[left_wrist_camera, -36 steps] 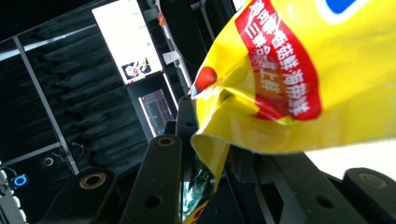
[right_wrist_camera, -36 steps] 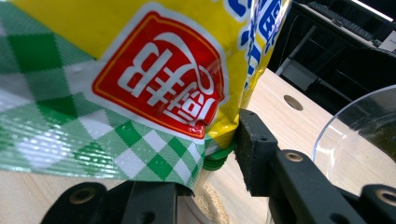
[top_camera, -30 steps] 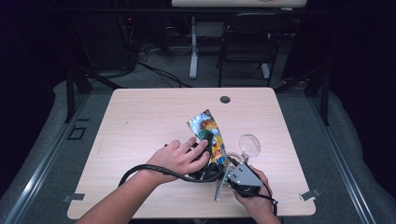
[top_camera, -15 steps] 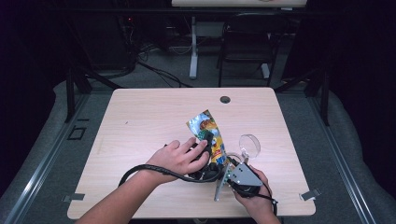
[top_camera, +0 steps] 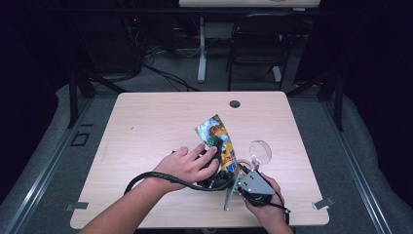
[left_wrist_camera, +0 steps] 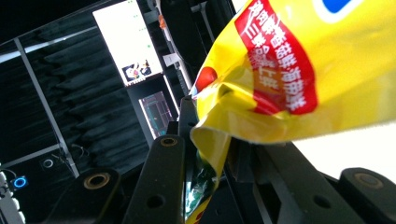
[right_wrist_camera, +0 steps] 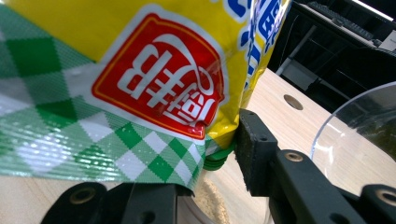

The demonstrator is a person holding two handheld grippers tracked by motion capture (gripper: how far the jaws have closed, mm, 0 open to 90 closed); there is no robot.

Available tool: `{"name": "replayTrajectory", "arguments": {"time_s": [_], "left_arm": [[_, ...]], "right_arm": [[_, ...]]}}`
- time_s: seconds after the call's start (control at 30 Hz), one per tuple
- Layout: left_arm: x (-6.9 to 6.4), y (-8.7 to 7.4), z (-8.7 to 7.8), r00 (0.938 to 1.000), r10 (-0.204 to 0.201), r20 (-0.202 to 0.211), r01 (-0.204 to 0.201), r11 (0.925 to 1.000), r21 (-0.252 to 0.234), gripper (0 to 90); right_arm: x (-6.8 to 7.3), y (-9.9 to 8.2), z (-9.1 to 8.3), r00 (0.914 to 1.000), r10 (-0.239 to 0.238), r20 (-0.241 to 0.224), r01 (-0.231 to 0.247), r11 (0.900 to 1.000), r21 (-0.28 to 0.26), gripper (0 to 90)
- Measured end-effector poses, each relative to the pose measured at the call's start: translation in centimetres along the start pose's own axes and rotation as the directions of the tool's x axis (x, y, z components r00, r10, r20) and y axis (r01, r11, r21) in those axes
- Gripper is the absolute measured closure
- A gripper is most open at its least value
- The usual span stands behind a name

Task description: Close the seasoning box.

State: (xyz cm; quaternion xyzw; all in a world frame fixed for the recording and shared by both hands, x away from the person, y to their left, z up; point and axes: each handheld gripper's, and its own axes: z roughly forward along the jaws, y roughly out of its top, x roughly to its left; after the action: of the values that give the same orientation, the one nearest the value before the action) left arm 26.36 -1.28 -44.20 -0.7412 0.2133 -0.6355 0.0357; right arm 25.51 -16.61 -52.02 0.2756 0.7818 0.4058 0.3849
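A yellow snack bag (top_camera: 218, 139) with a red label and green checks stands tilted above the table, its lower end between both grippers. The left gripper (top_camera: 214, 178) lies under the person's left hand (top_camera: 187, 165). In the left gripper view the jaws pinch a folded corner of the bag (left_wrist_camera: 280, 70), so the left gripper (left_wrist_camera: 210, 158) is shut on it. The right gripper (top_camera: 238, 175), with its grey plate, is held in the right hand at the table's near edge. In the right gripper view a black pad (right_wrist_camera: 252, 144) presses the bag's (right_wrist_camera: 159, 84) edge; the other jaw is hidden behind the bag.
A clear bowl (top_camera: 260, 150) stands just right of the bag and close to the right gripper's jaw, clear bowl (right_wrist_camera: 359, 140). The wooden table (top_camera: 156, 122) has a cable hole (top_camera: 234, 104) at its far edge. A black cable (top_camera: 160, 176) loops near the left forearm.
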Motion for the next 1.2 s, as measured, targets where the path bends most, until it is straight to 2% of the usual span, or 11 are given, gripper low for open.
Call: {"name": "replayTrajectory", "arguments": {"time_s": [0.2, 0.3, 0.6, 0.77, 1.1, 1.17, 1.2], "left_arm": [[0.27, 0.13, -0.16, 0.9998, 0.017, -0.005, -0.017, 0.9998, 0.002, 78.4], [0.32, 0.17, -0.2, 0.9998, 0.007, -0.02, -0.008, 0.9999, -0.011, 78.7], [0.41, 0.19, -0.28, 0.9999, 0.012, -0.009, -0.012, 0.9999, -0.006, 79.1], [0.34, 0.17, -0.28, 1.0, -0.006, -0.004, 0.006, 0.9999, -0.016, 79.4], [0.35, 0.12, -0.24, 1.0, -0.009, 0.001, 0.009, 0.9999, -0.012, 79.6], [0.33, 0.04, -0.17, 0.9996, -0.024, 0.011, 0.025, 0.9996, -0.012, 79.7], [0.2, -0.03, -0.09, 0.9988, -0.046, 0.015, 0.047, 0.9987, -0.021, 79.7]], "right_arm": [[-0.05, 0.01, -0.21, 1.0, 0.008, 0.001, -0.008, 0.9999, -0.007, 69.9], [0.03, 0.06, -0.27, 1.0, 0.005, 0.0, -0.005, 1.0, -0.004, 69.9], [0.0, 0.07, -0.4, 1.0, 0.007, -0.001, -0.007, 1.0, -0.004, 69.9], [-0.08, 0.01, -0.57, 0.9999, 0.016, -0.001, -0.016, 0.9998, -0.009, 69.9], [-0.2, 0.01, -0.67, 0.9999, 0.014, 0.006, -0.014, 0.9999, -0.008, 70.0], [-0.26, 0.01, -0.68, 0.9999, 0.016, 0.004, -0.016, 0.9998, -0.007, 70.0], [-0.27, 0.01, -0.68, 0.9998, 0.018, 0.004, -0.018, 0.9998, -0.007, 70.1]]}}
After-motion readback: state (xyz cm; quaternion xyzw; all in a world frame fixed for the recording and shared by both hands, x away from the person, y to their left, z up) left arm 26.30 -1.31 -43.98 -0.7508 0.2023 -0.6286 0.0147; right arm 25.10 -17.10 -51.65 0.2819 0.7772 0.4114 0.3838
